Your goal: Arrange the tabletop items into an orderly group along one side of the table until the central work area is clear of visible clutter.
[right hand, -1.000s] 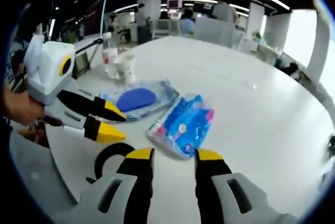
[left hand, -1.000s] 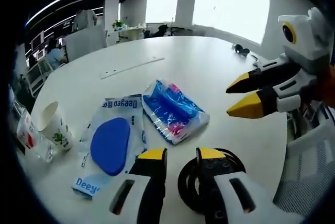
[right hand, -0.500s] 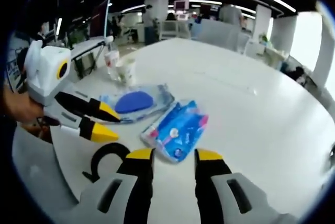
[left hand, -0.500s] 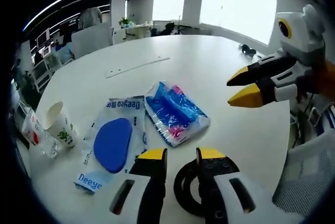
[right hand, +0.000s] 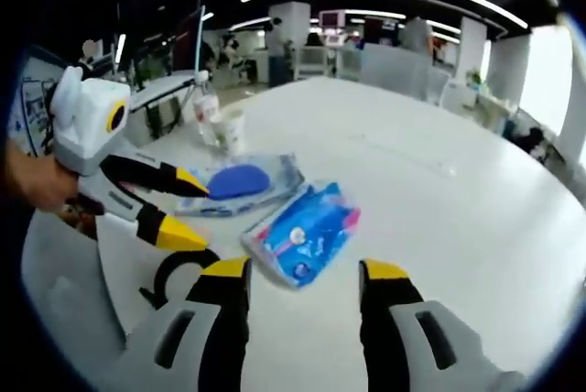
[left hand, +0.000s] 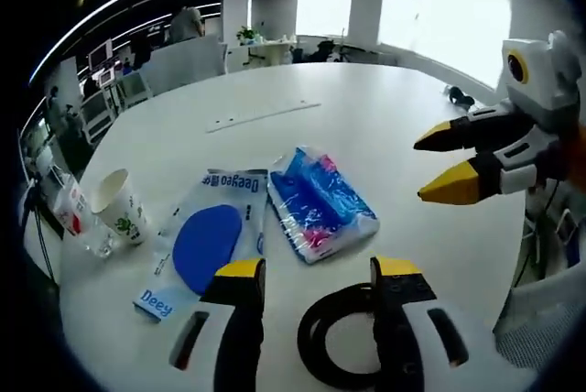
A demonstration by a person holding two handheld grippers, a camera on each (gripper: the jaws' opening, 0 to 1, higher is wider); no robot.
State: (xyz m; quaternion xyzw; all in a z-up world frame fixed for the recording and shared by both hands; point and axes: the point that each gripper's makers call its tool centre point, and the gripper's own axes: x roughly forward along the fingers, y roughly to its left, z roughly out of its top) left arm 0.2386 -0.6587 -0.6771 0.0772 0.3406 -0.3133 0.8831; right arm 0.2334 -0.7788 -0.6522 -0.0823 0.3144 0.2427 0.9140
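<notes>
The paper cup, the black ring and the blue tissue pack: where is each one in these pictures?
Paper cup (left hand: 122, 213): left gripper view, on its outer wall.
Black ring (left hand: 316, 363): left gripper view, on the left side of its band.
Blue tissue pack (right hand: 302, 232): right gripper view, on the middle of its wrapper.

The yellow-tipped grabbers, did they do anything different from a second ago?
Both opened wider: the left gripper above the black ring, and the right gripper near the blue tissue pack. Neither holds anything. The tissue pack, blue pad packet and paper cup stayed on the table.
</notes>
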